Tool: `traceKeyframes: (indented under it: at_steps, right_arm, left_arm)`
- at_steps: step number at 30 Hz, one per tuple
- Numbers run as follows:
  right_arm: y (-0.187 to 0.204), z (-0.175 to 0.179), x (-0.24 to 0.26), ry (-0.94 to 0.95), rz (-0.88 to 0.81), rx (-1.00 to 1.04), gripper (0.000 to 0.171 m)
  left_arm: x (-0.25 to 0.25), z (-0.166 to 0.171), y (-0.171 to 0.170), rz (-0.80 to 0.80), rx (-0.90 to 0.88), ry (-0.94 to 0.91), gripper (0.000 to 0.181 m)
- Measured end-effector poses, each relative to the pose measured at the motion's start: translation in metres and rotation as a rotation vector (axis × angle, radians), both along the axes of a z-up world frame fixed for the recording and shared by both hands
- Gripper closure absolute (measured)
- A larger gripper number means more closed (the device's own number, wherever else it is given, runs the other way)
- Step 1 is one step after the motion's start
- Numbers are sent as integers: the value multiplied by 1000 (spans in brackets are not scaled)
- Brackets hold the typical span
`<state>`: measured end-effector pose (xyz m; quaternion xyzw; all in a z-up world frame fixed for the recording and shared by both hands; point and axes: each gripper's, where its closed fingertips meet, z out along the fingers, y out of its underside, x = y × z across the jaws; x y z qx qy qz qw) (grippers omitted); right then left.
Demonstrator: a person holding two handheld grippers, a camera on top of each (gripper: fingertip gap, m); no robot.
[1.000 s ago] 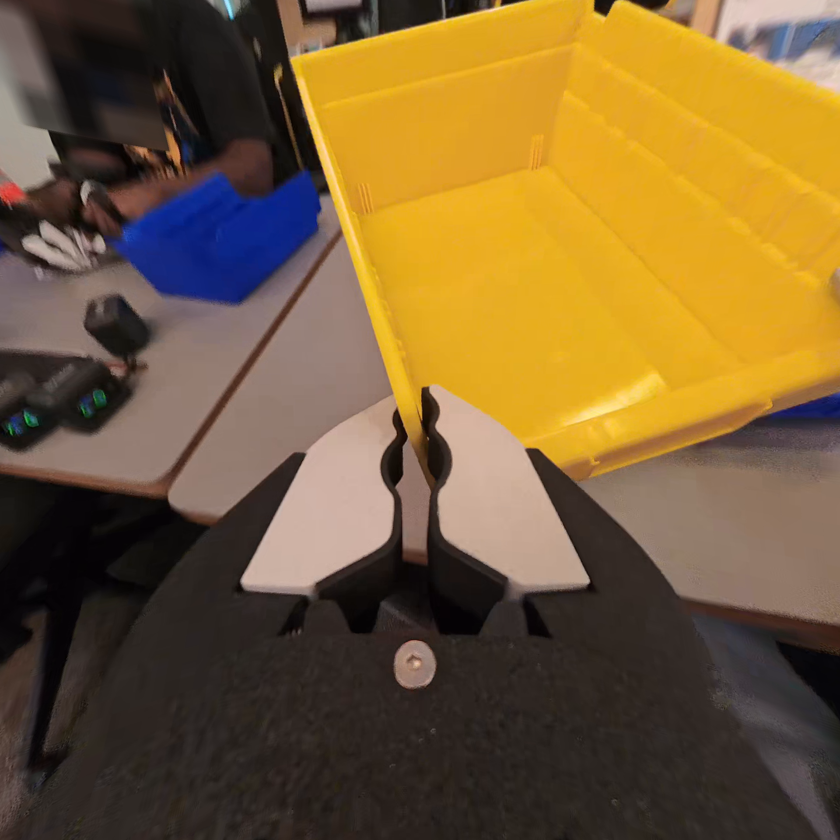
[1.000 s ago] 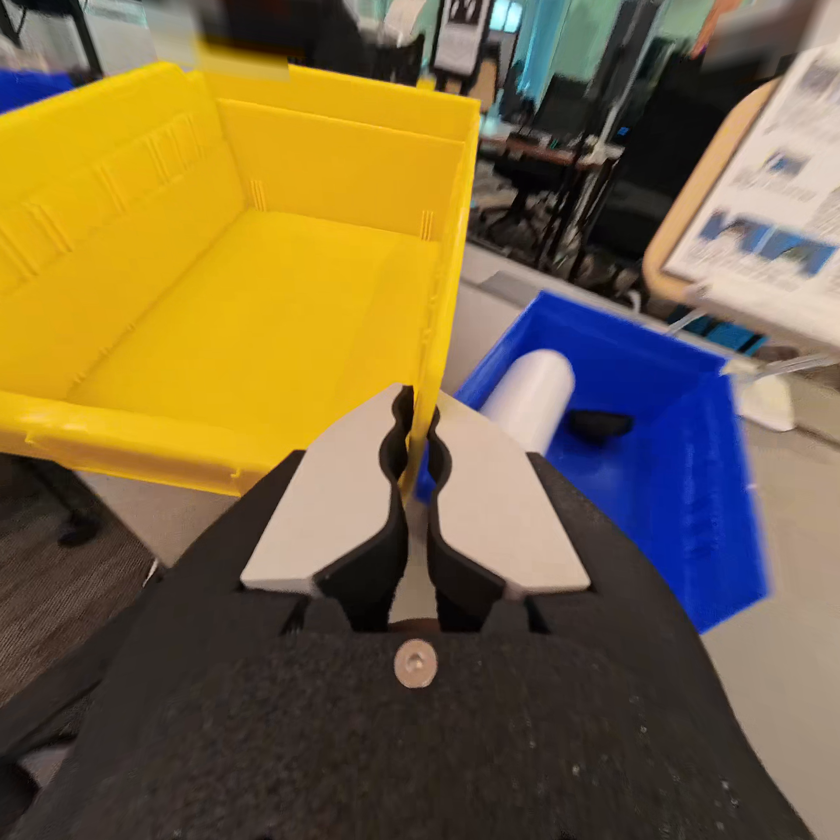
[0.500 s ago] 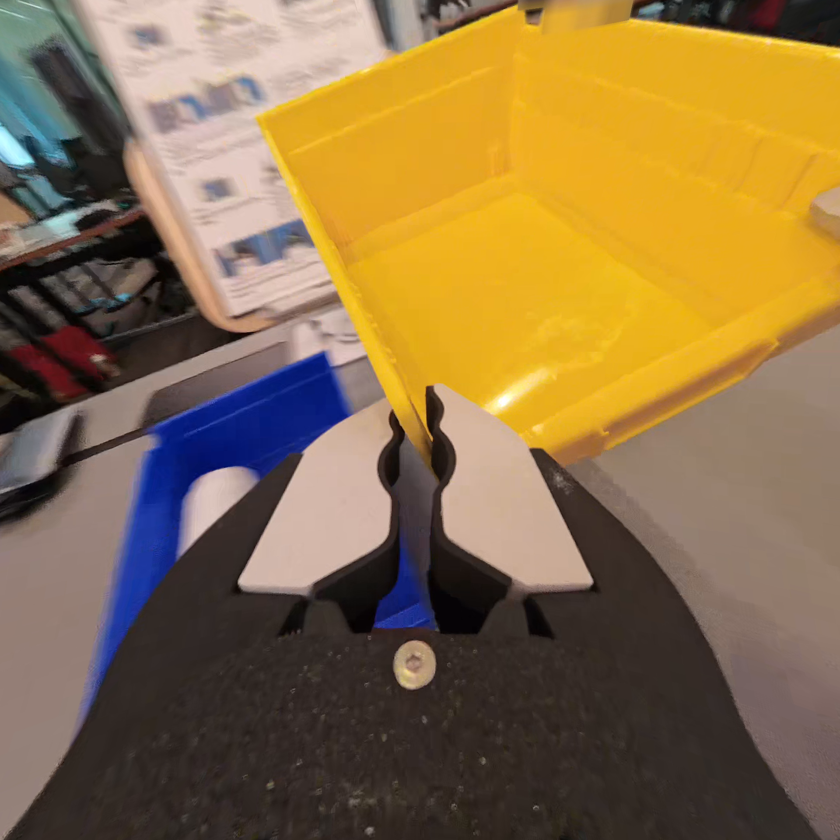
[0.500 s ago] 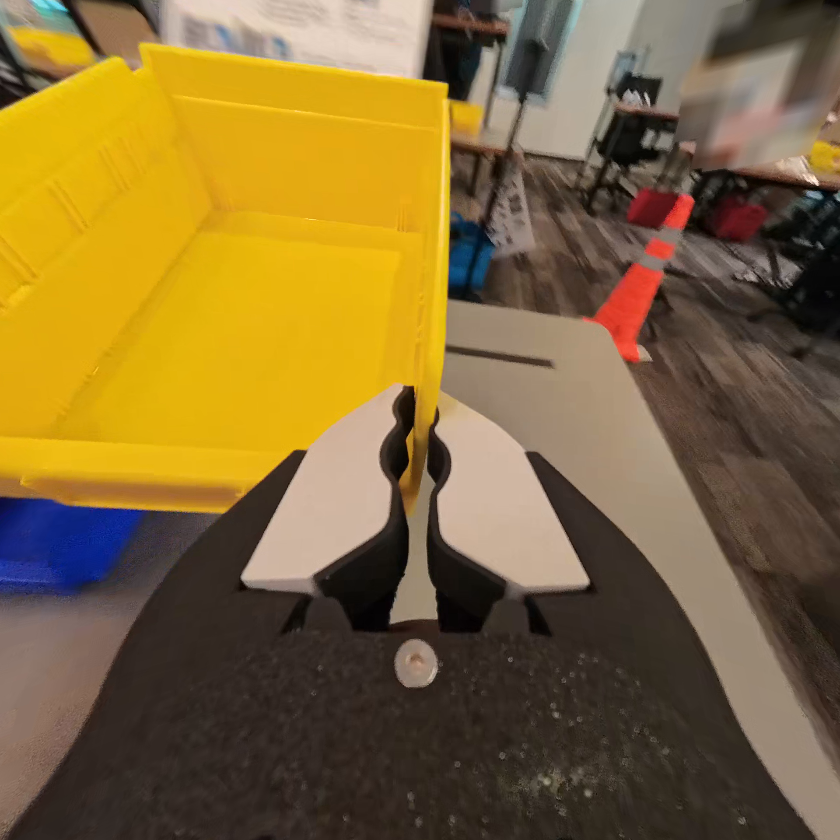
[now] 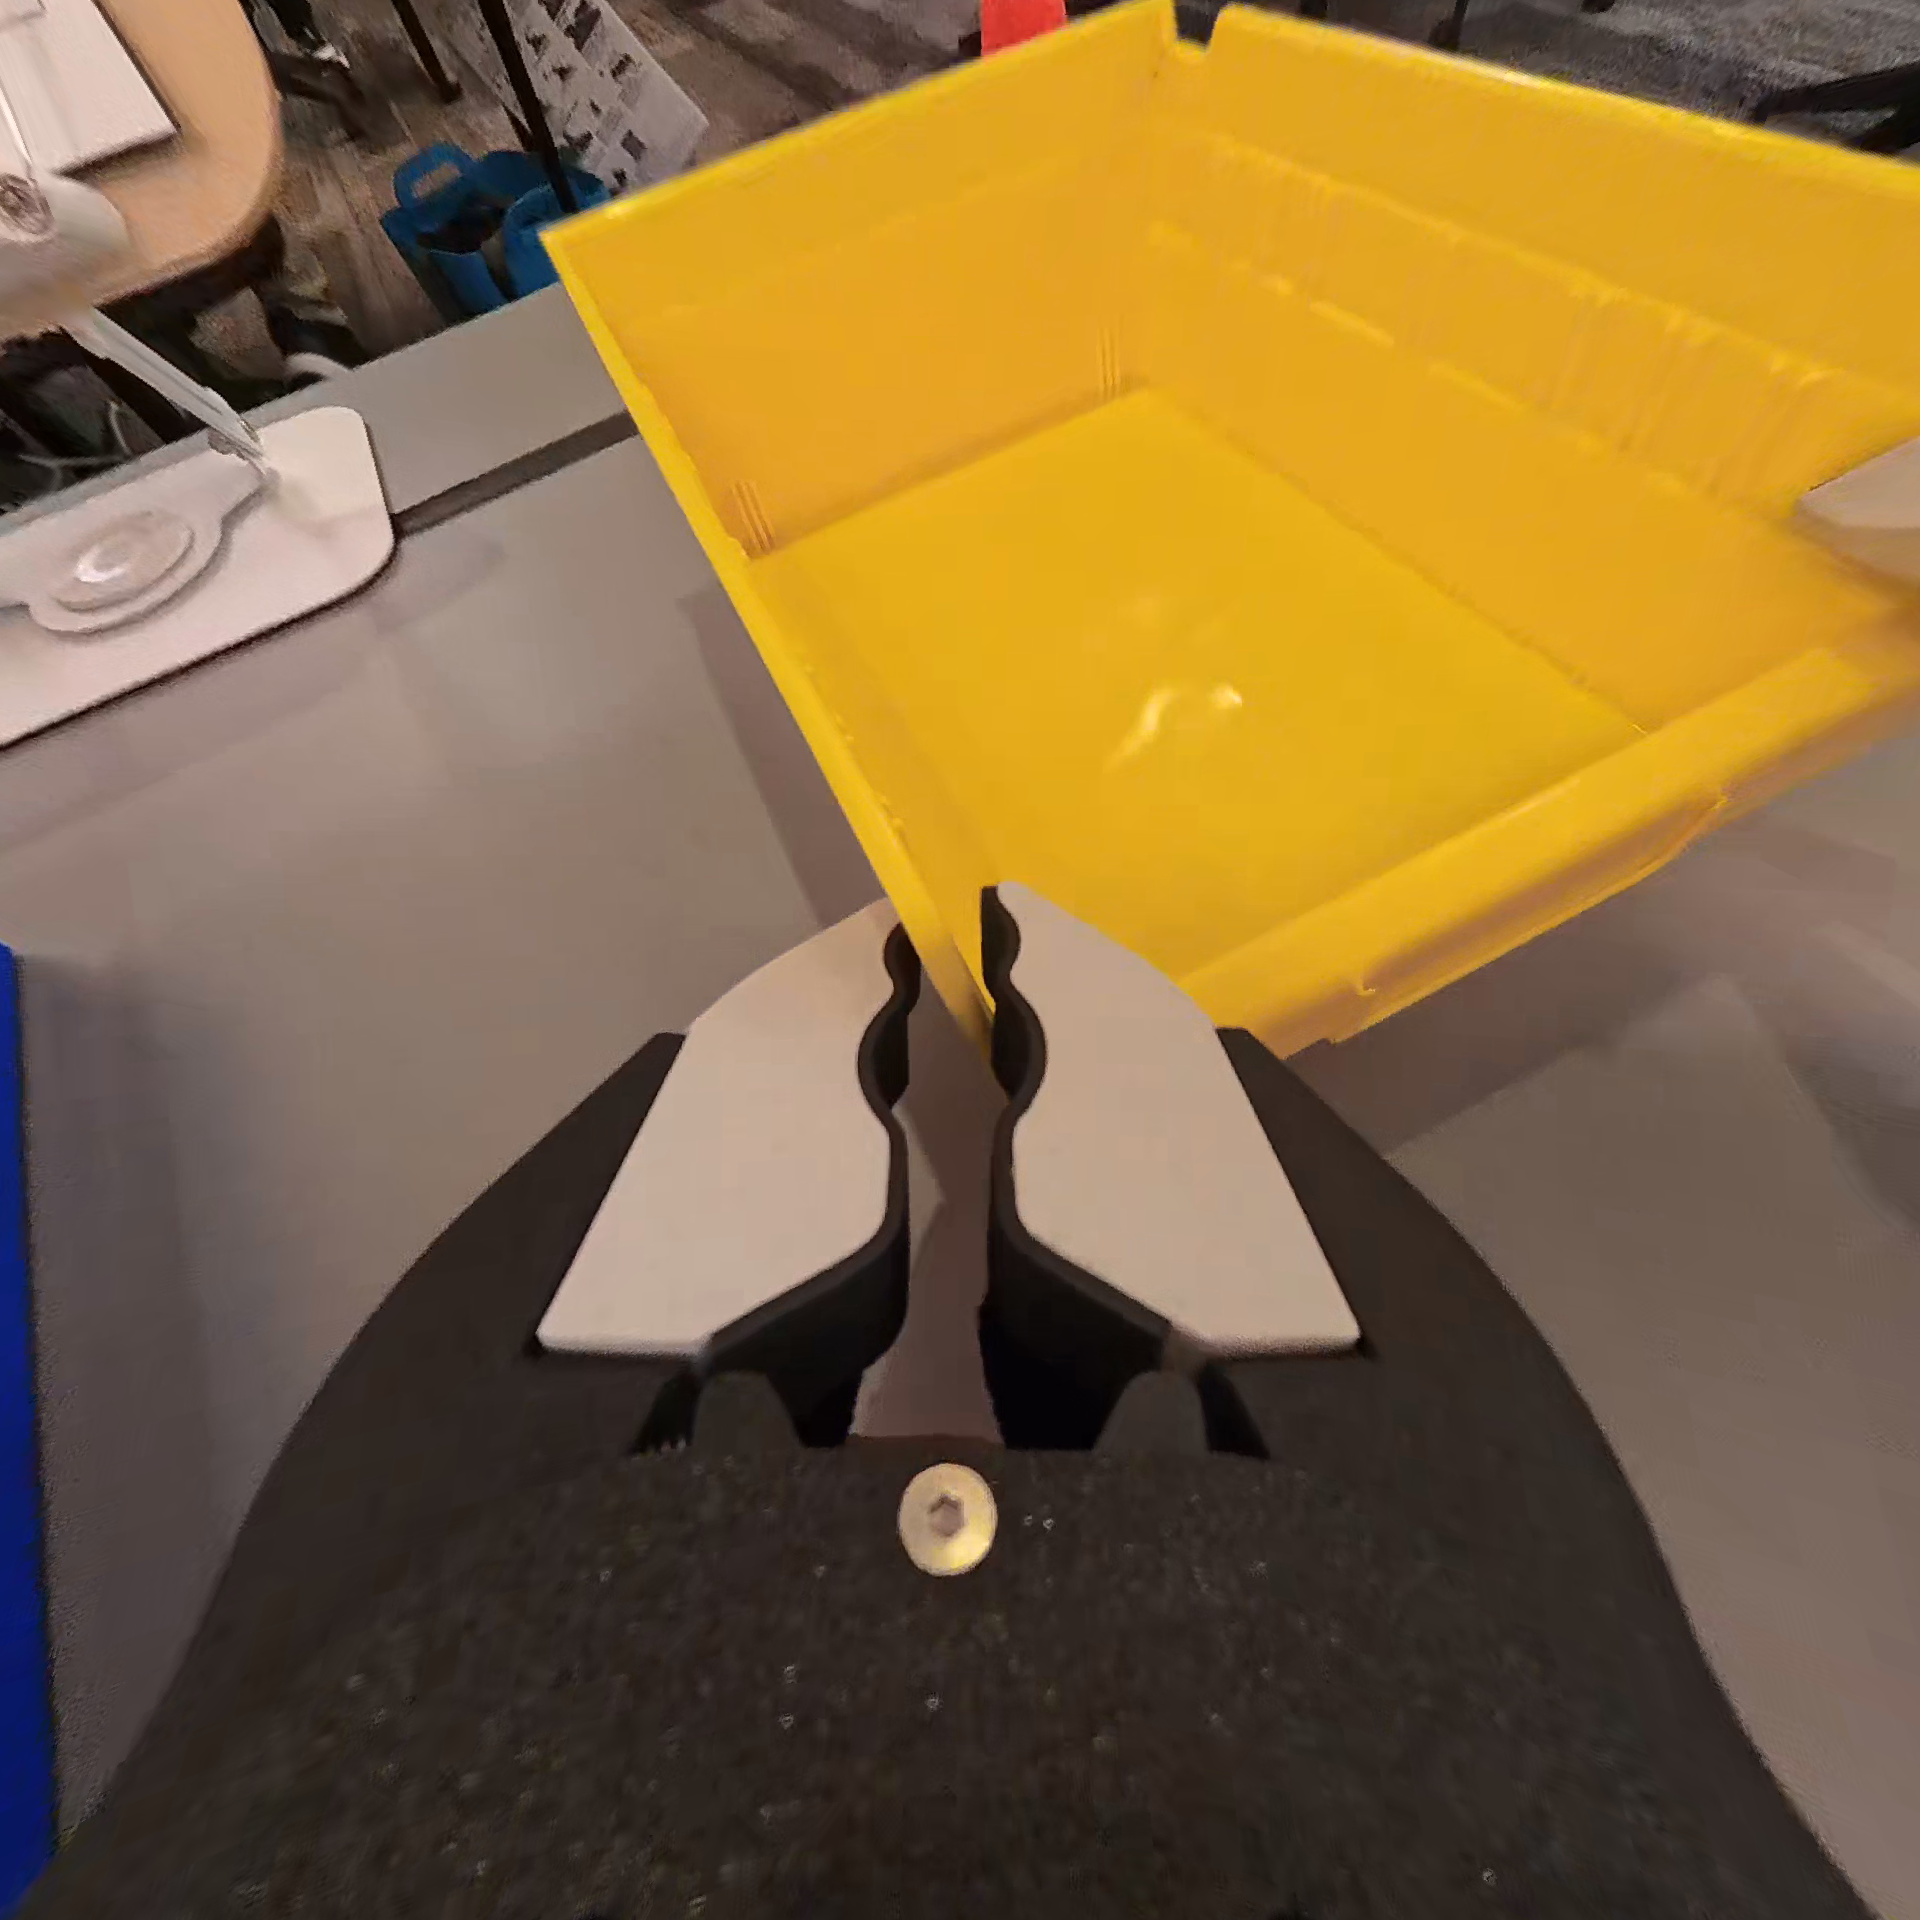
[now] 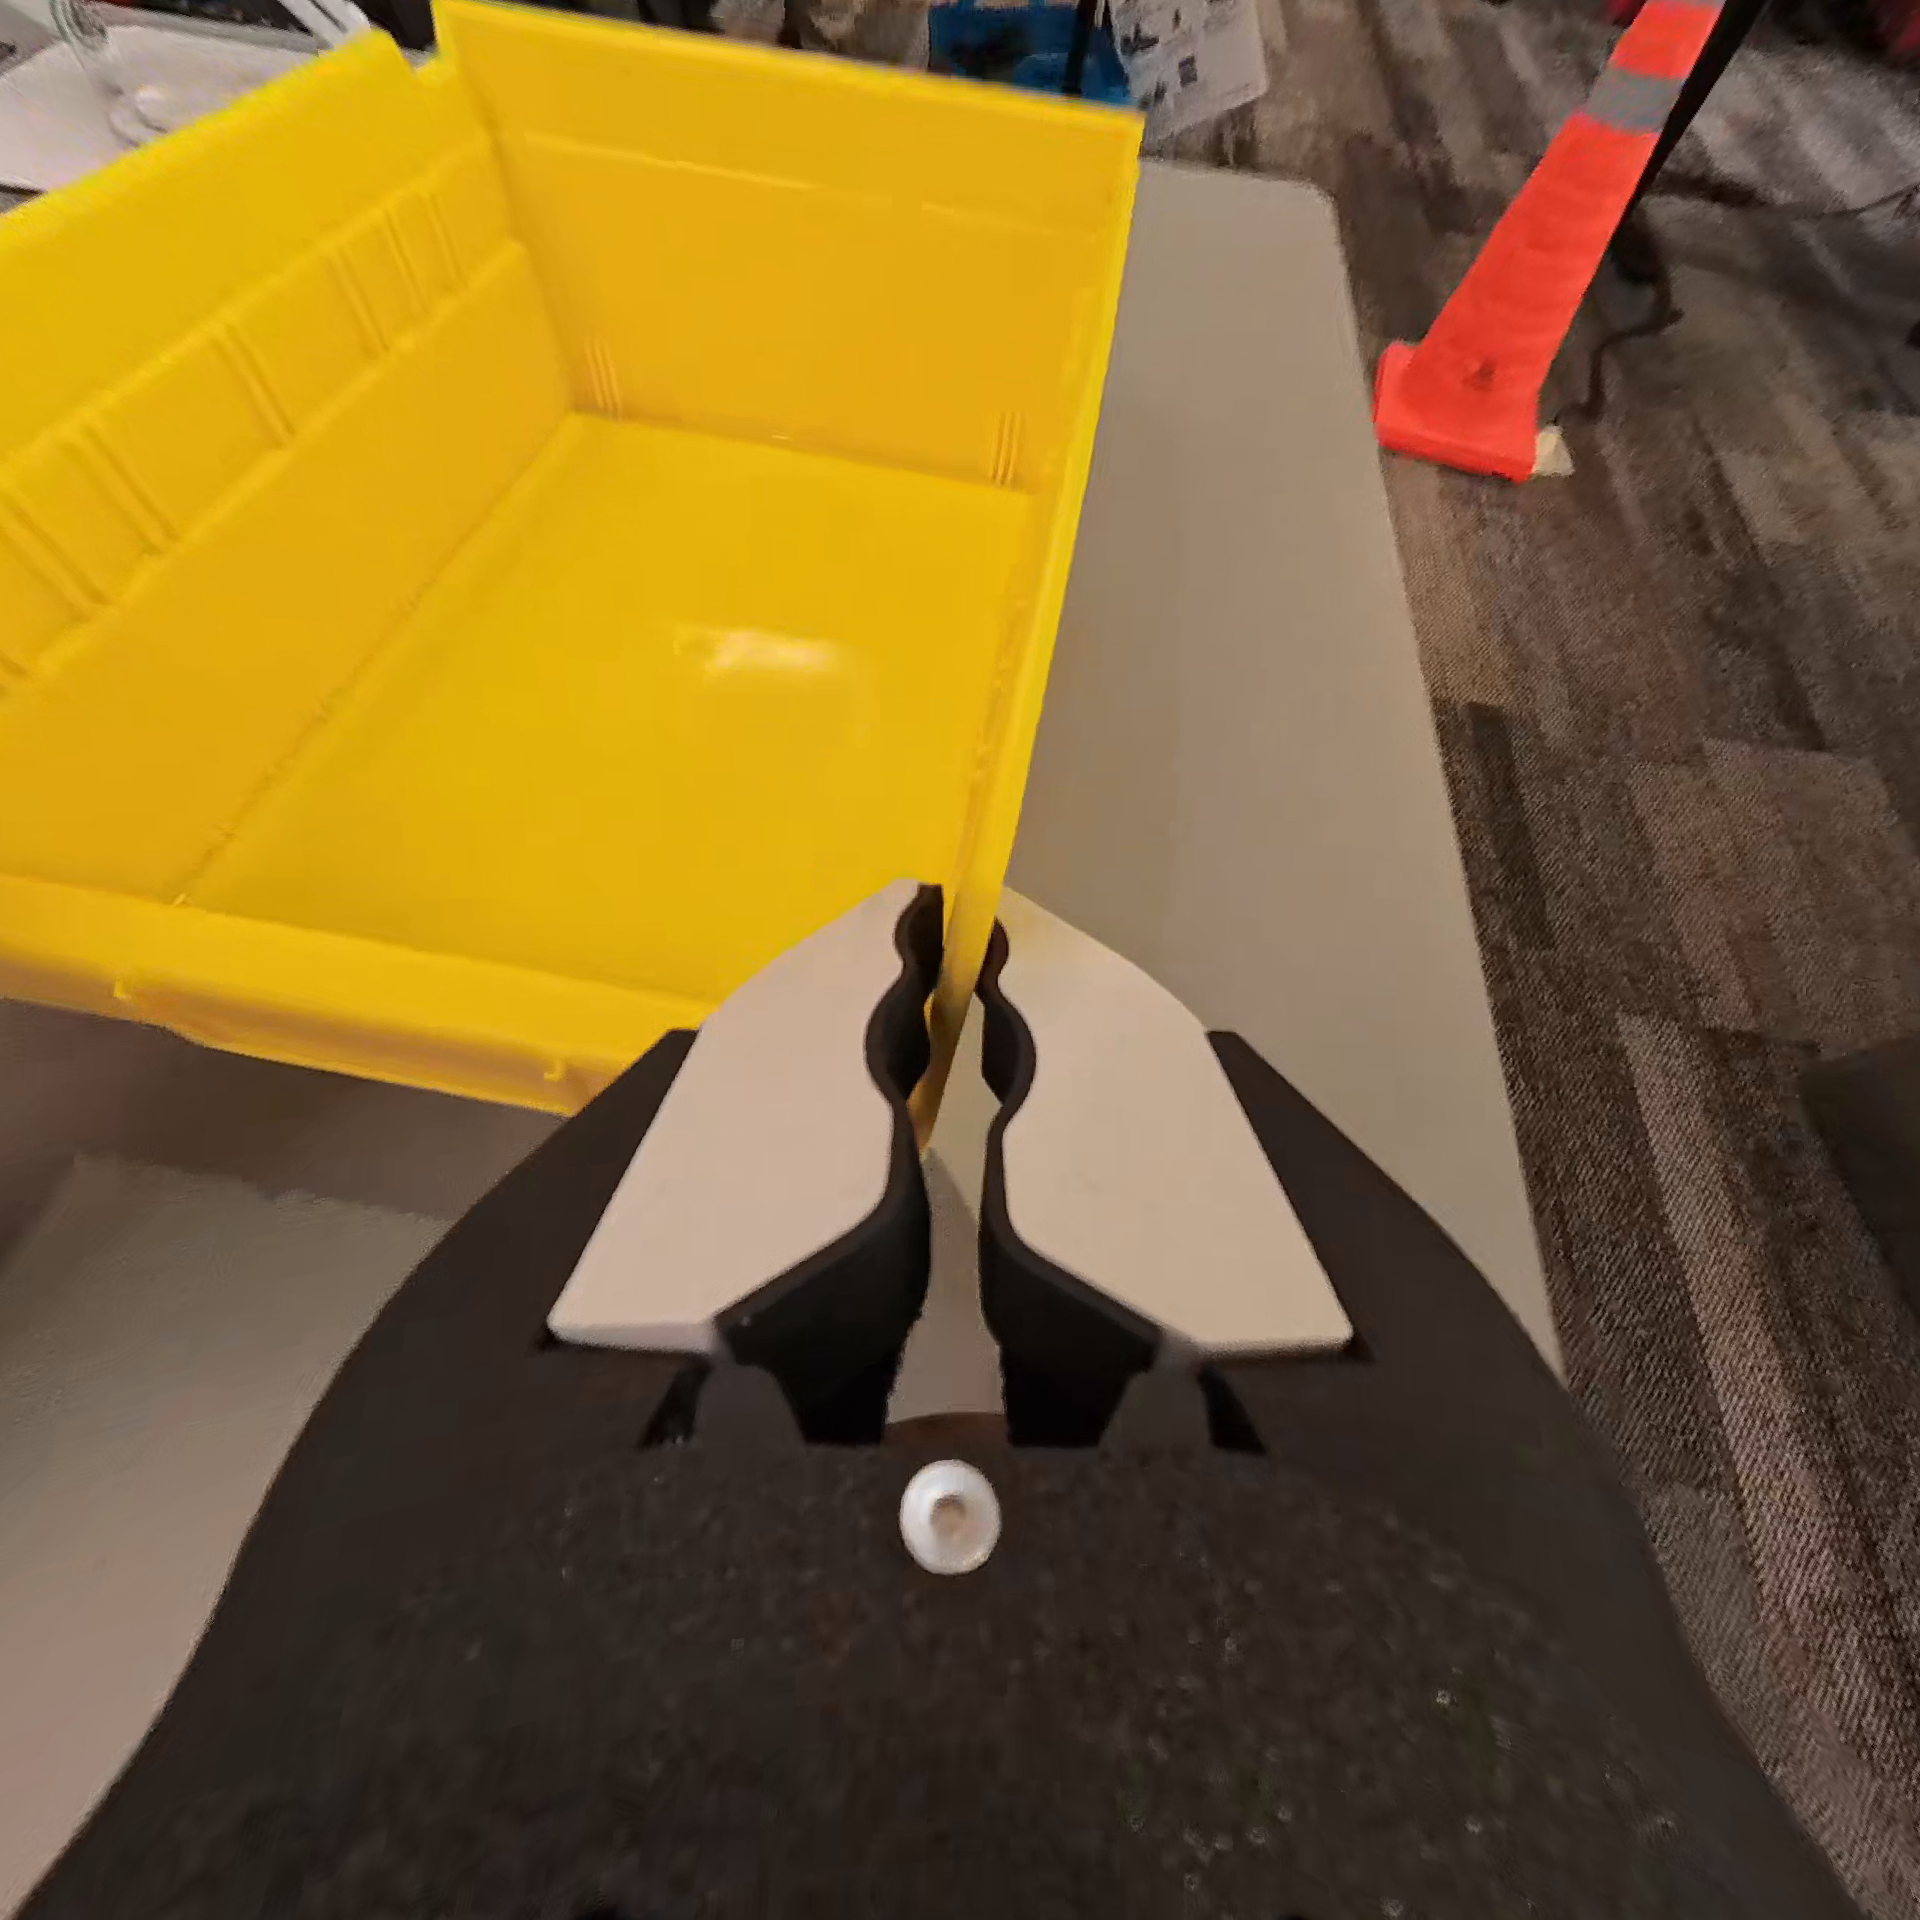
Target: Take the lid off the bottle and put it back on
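The left gripper has its jaws clamped on the left side wall of a yellow bin, at the near corner. The right gripper has its jaws pressed together on the bin's right side wall, also at the near corner. The bin hangs between the two, over a grey tabletop, and nothing lies on its floor.

Neither view shows a bottle or a lid, so their place relative to the jaws cannot be told.

In the left wrist view a strip of something blue runs along the left edge, and a white flat stand base sits on the far left of the tabletop. The tip of the right gripper shows at the right edge. In the right wrist view an orange traffic cone leans on the patterned floor to the far right. Printed sheets stand in the far background of both views, too blurred to read.
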<state>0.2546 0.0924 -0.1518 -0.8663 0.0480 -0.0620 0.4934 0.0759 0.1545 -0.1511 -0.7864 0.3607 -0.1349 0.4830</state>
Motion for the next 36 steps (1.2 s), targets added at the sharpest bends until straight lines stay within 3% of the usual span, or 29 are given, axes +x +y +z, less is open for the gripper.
traceKeyframes:
  at_steps: [3,6,9,14,18,22,23,27,30,34,36]
  right_arm:
    - [-3,-20,-1,92,-13,-61,166]
    - [-5,-25,4,110,-43,-70,165]
    - [-12,-13,7,112,-48,-59,158]
    - [-28,46,-6,82,-23,23,145]
    - [-9,104,-80,34,137,121,141]
    - [28,112,-219,69,419,140,140]
    - [37,108,-259,113,485,161,133]
    - [56,59,-382,291,599,112,119]
    - [63,20,-421,237,542,76,119]
    - [80,-3,-426,57,396,60,123]
    - [89,-8,-420,13,302,38,144]
  left_arm:
    - [1,-9,-6,-51,-54,-32,168]
    - [8,-10,-26,-187,-99,-22,150]
    - [-10,8,-35,-250,-70,9,142]
    - [-103,91,-27,-245,-5,-122,133]
    - [-225,124,2,-78,17,-160,126]
    - [-348,98,36,192,-14,-148,112]
    - [-371,83,40,250,-45,-160,109]
    - [-411,32,41,311,-157,-128,112]
    - [-413,16,47,302,-206,-157,125]
    - [-411,0,58,284,-238,-169,137]
    - [-417,-2,63,295,-225,-138,155]
